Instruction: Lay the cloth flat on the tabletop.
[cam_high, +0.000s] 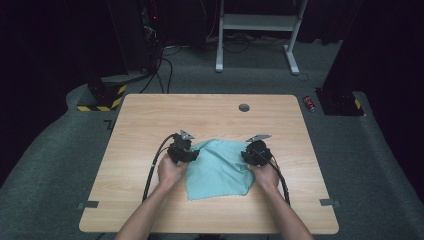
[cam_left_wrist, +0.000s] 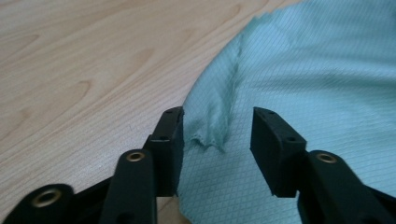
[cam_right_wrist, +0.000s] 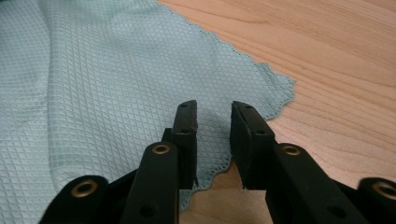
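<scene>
At the near edge of the wooden table (cam_high: 150, 205) two forearms come in from six o'clock. The left hand (cam_high: 170, 172) holds the left gripper (cam_high: 183, 150) at the cloth's nine o'clock side, and the right hand (cam_high: 265, 175) holds the right gripper (cam_high: 256, 151) at its three o'clock side, a black cable trailing back from each.

The light blue-green cloth (cam_high: 220, 170) lies spread flat on the middle of the table, between the two grippers, its near corner toward six o'clock and its far edge toward twelve.

In the left gripper view the left gripper (cam_left_wrist: 217, 135) is released: its jaws stand apart with a pinched-up, crumpled ridge of the cloth (cam_left_wrist: 317, 84) rising between them, touching neither pad so far as can be seen. Bare wood (cam_left_wrist: 84, 70) runs off toward ten o'clock.

In the right gripper view the right gripper (cam_right_wrist: 214, 135) is also let go, its jaws a narrow gap apart above the scalloped hem of the cloth (cam_right_wrist: 116, 79), with nothing pressed between the pads. A corner of the cloth points toward three o'clock onto the wood (cam_right_wrist: 336, 70).

Farther off, a small round grey cap (cam_high: 244, 107) sits in the table near twelve o'clock. Beyond it, on the grey floor, stand a white frame (cam_high: 257, 30) and a yellow-and-black striped base (cam_high: 102, 97) at ten o'clock
</scene>
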